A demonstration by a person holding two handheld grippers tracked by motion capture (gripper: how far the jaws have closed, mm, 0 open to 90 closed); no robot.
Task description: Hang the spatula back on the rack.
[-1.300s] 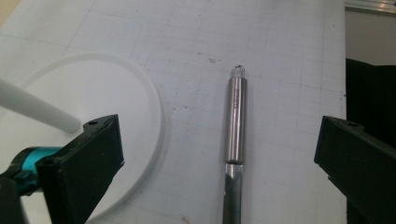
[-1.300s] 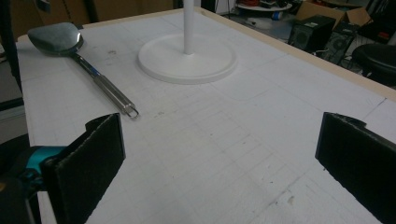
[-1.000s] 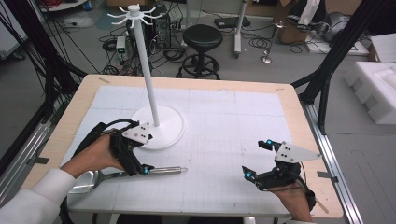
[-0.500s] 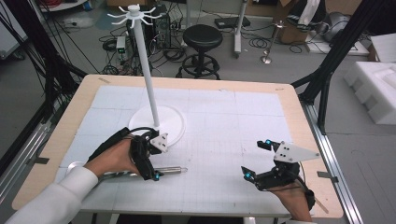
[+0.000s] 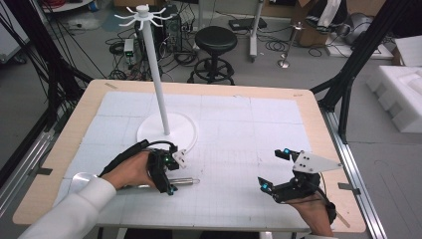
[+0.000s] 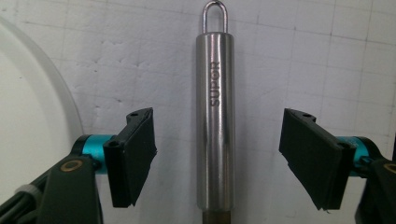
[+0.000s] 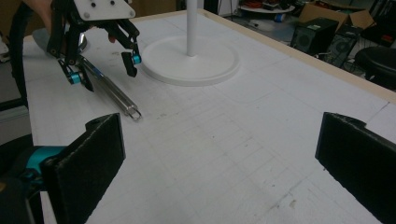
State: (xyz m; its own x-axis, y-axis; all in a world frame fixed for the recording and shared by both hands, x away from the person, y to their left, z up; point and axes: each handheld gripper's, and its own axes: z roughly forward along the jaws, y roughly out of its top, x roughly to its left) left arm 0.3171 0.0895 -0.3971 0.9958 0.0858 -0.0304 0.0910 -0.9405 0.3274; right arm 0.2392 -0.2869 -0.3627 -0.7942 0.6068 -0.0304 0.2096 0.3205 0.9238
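A: White gridded paper covers the desk [image 5: 239, 124], yes? What does the left gripper [image 6: 217, 158] do?

B: Its jaws have just been closing, but they are open, one on each side of the steel handle [image 6: 215, 121]. The pads do not touch the metal yet.

A: Why this position?

B: I think the handle is centred between the jaws so the grip takes it squarely. The utensil [image 5: 184, 182] lies flat near the front left, just before the white stand [image 5: 166, 130], and its wire loop [image 6: 215, 16] may be meant for a hook there.

A: And the right gripper [image 5: 276, 169]?

B: It waits wide open and empty above the desk, well apart.
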